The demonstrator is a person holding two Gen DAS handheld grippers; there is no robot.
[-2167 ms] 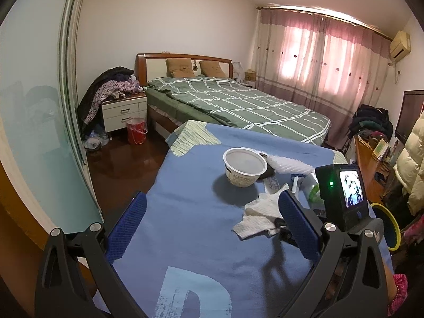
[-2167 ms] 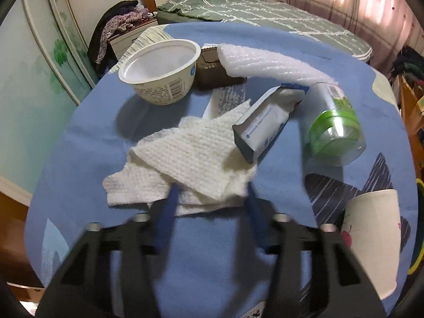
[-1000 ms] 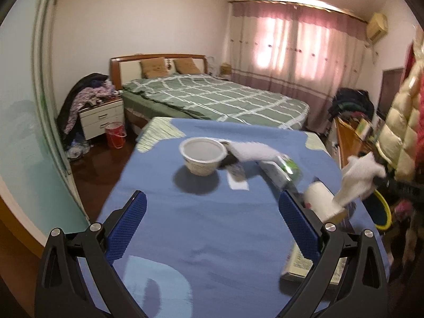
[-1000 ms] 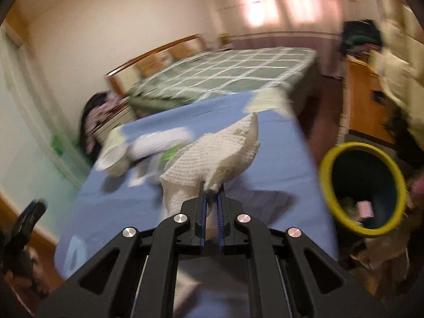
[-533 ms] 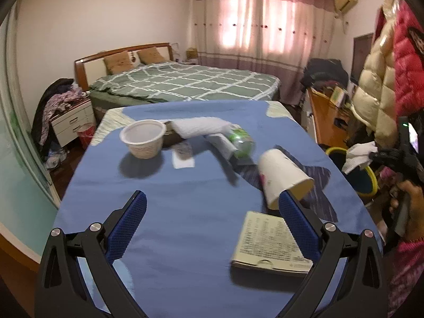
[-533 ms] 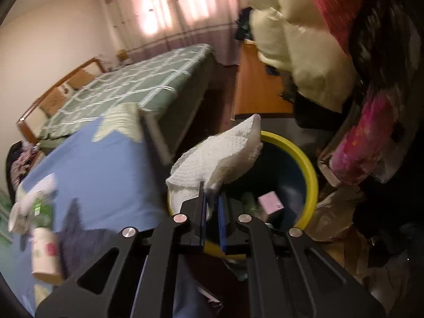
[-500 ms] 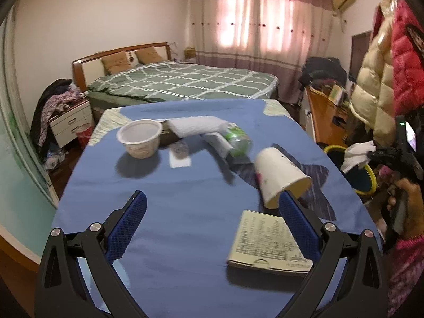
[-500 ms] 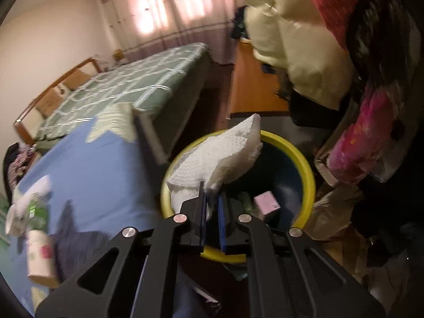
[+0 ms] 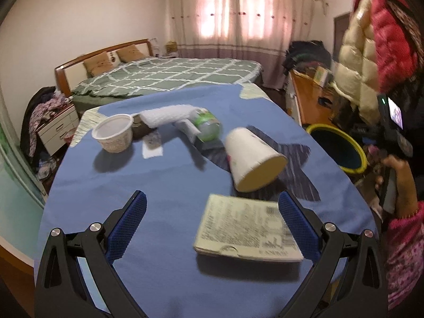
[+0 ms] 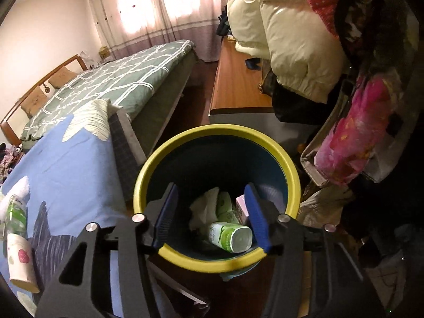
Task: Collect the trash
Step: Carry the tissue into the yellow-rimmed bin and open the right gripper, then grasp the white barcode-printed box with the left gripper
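My right gripper (image 10: pixel 212 212) is open and empty, right above the yellow-rimmed bin (image 10: pixel 212 133). The white paper towel (image 10: pixel 204 208) lies inside the bin beside a green-white bottle (image 10: pixel 230 235) and a pink box (image 10: pixel 241 206). My left gripper (image 9: pixel 212 222) is open and empty over the blue-covered table (image 9: pixel 164 185), its right finger next to a flat carton (image 9: pixel 246 230). A tipped paper cup (image 9: pixel 251 156), a white bowl (image 9: pixel 114 136), a green bottle (image 9: pixel 206 127), a small box (image 9: pixel 189 129) and white foam (image 9: pixel 167 115) lie further back. The bin (image 9: pixel 336 145) stands right of the table.
A bed (image 9: pixel 169 76) lies beyond the table, with a nightstand (image 9: pixel 57 129) at left. A wooden bench (image 10: pixel 238 82) and hanging coats (image 10: pixel 291 34) crowd the bin's far side. Pink fabric (image 10: pixel 352 132) sits right of the bin.
My right gripper has opened and the paper towel has dropped into the bin. My left gripper has come closer over the table toward the flat carton.
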